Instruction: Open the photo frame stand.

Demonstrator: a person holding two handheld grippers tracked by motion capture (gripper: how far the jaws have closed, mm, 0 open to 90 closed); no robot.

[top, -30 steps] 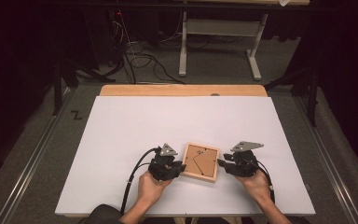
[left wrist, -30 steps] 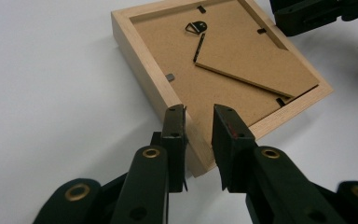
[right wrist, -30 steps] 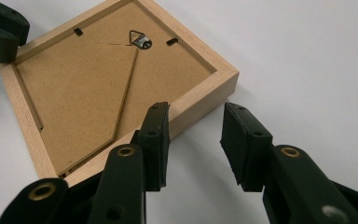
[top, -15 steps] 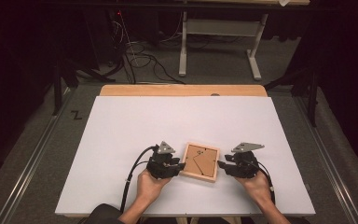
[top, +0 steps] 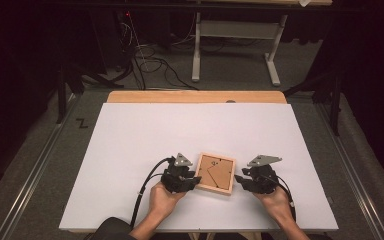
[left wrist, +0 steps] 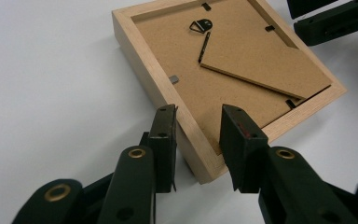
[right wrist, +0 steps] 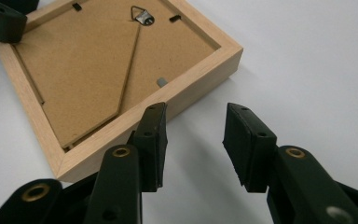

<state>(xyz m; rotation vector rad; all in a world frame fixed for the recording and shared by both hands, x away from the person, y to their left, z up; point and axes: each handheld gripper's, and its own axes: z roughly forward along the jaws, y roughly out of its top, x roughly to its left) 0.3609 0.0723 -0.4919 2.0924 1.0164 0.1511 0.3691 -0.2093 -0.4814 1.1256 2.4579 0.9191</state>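
Picture frame (top: 216,173) lay face down on the white desk (top: 130,150) between the tools: left tool (left wrist: 198,135), jaws just reopened, loosely straddled its rim; right tool (right wrist: 193,140) stood open and empty beside it, so an off-centre squeeze might skid the frame.

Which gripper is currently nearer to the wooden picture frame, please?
Left. The left gripper straddles the near rail of the wooden picture frame, jaws open around it. The right gripper sits just off the frame's edge, jaws open over bare table.
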